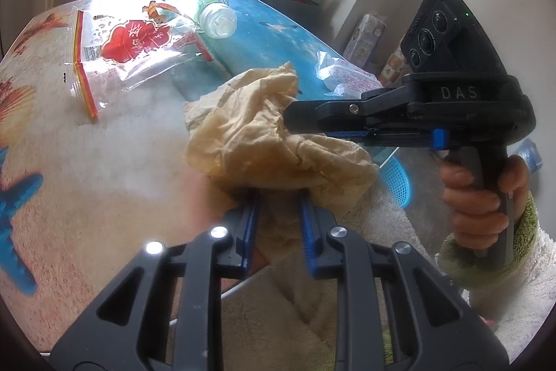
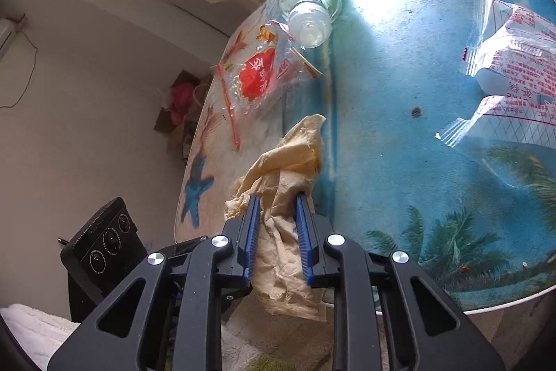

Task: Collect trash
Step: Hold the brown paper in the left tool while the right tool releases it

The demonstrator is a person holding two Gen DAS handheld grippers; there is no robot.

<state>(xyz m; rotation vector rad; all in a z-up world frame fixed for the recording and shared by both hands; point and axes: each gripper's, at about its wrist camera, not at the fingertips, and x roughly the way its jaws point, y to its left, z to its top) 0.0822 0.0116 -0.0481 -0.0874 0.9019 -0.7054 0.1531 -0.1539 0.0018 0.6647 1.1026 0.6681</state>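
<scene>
**Both grippers clamp one crumpled tissue**

The left gripper [image 1: 278, 228] pinches the crumpled tan tissue [image 1: 264, 138] at the near edge of the round table [image 1: 104, 145]; the wad bulges toward 12 o'clock of its tips. The right gripper [image 2: 276, 228] (entering from 3 o'clock in the left view) is closed on the same tissue. A clear bottle [image 1: 205, 6] and a plastic bag [image 1: 139, 47] lie well beyond, near 11 o'clock.

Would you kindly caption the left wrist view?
Both grippers, left and right, clamp a crumpled tan napkin above the table.
</scene>
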